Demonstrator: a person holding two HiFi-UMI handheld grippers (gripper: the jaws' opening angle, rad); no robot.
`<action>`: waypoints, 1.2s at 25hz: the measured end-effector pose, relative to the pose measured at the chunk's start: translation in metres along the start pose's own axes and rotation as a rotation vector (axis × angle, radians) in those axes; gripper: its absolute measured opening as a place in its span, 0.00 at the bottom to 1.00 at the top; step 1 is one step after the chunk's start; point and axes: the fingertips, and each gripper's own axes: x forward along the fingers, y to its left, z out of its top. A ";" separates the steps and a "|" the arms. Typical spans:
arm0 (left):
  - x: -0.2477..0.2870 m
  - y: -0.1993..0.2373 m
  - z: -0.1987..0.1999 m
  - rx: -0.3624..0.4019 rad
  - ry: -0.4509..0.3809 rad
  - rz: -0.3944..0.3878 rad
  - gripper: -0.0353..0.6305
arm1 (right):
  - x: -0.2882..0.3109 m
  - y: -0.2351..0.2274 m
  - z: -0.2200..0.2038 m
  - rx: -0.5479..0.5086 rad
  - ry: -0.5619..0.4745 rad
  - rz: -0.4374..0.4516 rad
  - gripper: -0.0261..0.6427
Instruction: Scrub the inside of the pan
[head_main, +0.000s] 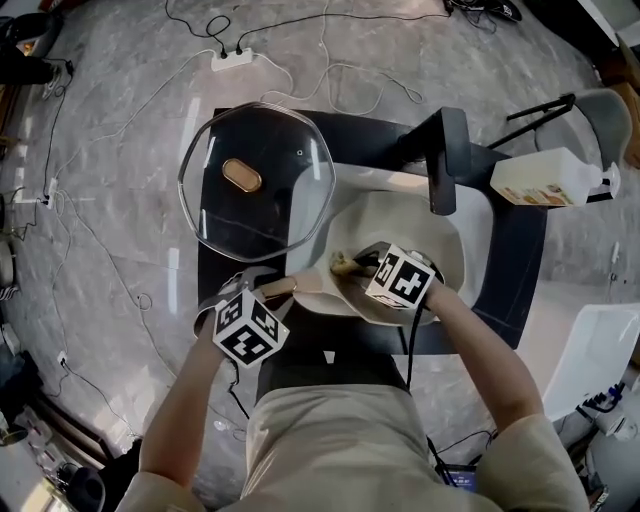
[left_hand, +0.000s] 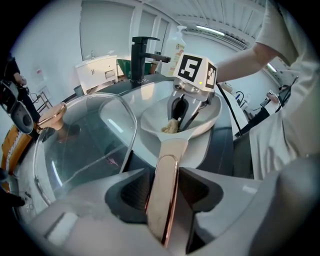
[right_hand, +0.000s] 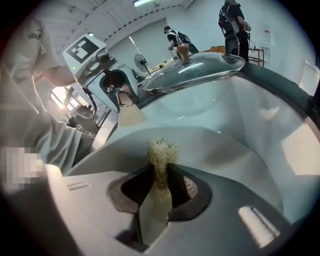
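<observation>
A white pan (head_main: 405, 228) lies in the sink, its long handle (head_main: 292, 285) pointing toward me. My left gripper (head_main: 272, 290) is shut on that handle; in the left gripper view the copper-edged handle (left_hand: 165, 190) runs between the jaws of my left gripper (left_hand: 162, 200), touching both pads. My right gripper (head_main: 352, 265) reaches into the pan near the handle end and is shut on a pale fibrous scrubber (head_main: 342, 263). In the right gripper view the scrubber (right_hand: 161, 152) sticks out past the jaws of my right gripper (right_hand: 160, 185) onto the pan's inside (right_hand: 225, 155).
A glass lid (head_main: 255, 180) with a copper knob rests left of the pan, over the sink's edge. A black faucet (head_main: 445, 160) stands behind the pan, with a soap bottle (head_main: 545, 185) to its right. Cables and a power strip (head_main: 235, 58) lie on the floor.
</observation>
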 end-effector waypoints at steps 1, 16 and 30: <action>0.000 0.000 0.000 0.013 0.001 0.000 0.34 | 0.001 -0.005 0.002 -0.004 -0.007 -0.024 0.17; -0.001 0.001 -0.001 0.050 -0.008 -0.007 0.32 | 0.002 -0.116 -0.018 -0.037 0.035 -0.424 0.18; -0.001 0.000 -0.001 0.037 -0.002 -0.023 0.32 | -0.067 -0.142 -0.092 -0.151 0.472 -0.628 0.17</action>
